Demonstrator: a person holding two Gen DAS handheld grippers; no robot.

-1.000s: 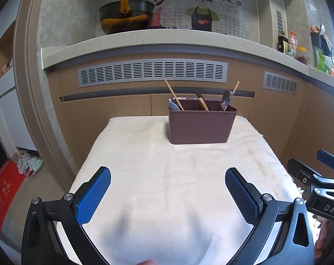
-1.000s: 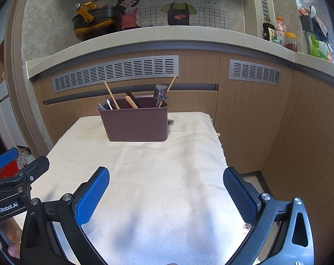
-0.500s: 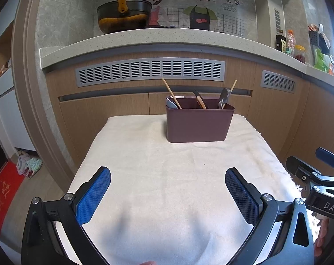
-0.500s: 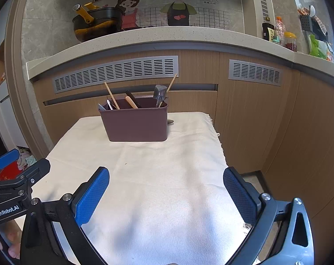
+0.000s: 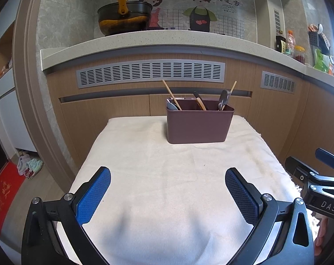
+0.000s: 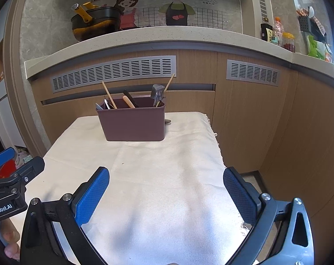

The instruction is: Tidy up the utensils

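I face a wood-panelled counter front (image 5: pixel 114 110) with grey vent grilles (image 5: pixel 150 72) under a pale speckled worktop (image 5: pixel 144 42). Above it, a grey stone wall (image 5: pixel 63 22) carries a cartoon mural (image 5: pixel 197 11). A dark pot (image 5: pixel 125 18) sits on the worktop. A red mat (image 5: pixel 3 194) lies on the floor at my left.

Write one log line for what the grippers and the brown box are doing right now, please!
left gripper: open, empty | right gripper: open, empty | utensil caddy: upright on cloth-covered table, utensils inside | contact: none
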